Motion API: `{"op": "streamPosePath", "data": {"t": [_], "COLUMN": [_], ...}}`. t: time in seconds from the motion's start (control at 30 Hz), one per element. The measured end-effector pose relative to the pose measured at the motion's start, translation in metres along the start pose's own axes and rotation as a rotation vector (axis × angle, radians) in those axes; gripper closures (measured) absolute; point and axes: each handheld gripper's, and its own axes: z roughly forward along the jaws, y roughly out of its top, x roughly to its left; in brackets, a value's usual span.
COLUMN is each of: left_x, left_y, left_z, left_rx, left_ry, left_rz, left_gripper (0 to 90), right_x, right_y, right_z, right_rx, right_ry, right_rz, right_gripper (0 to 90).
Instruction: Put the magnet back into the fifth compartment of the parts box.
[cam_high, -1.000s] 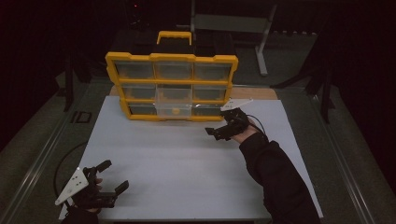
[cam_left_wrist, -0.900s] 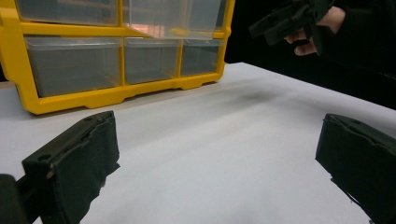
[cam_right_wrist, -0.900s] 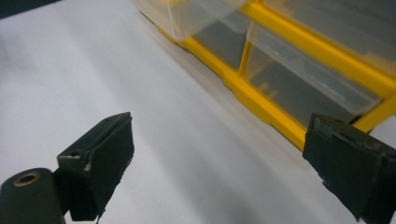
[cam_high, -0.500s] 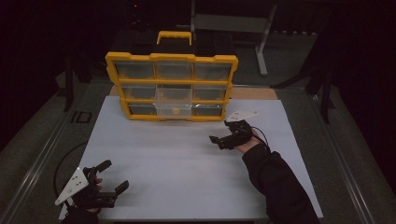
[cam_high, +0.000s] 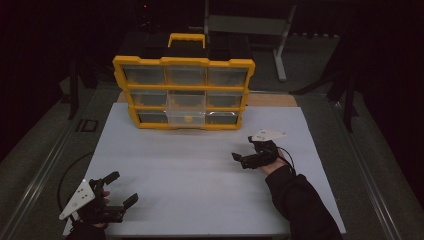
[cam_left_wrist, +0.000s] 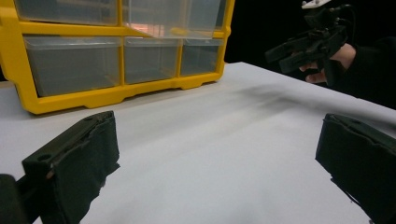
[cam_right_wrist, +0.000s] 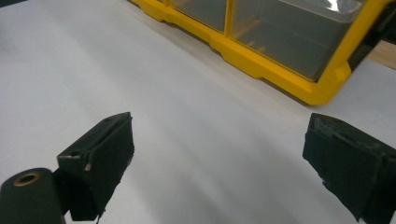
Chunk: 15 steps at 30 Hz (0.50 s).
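My left gripper's fingers are spread wide and empty, low over the near left corner of the white desk. My right gripper is also released, its fingers parted with nothing between them, at the desk's right side. A yellow drawer organizer with clear drawers stands upright at the far edge, well apart from both.
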Motion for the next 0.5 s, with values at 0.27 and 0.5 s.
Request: {"op": "streamPosePath", "data": {"t": [0.27,0.5], "left_x": [0.000,0.000], "left_y": [0.000,0.000], "left_z": [0.000,0.000], "left_rx": [-0.002,-0.003], "left_ry": [0.000,-0.001], "left_rz": [0.001,0.001], "left_gripper": [0.0,0.0], "right_x": [0.003,0.007], "right_y": [-0.019,-0.037], "right_z": [-0.012,-0.020], "right_rx": [-0.025,-0.023], "right_ry": [-0.020,-0.023], "right_rz": [0.012,0.019], "right_gripper": [8.8,8.8]}}
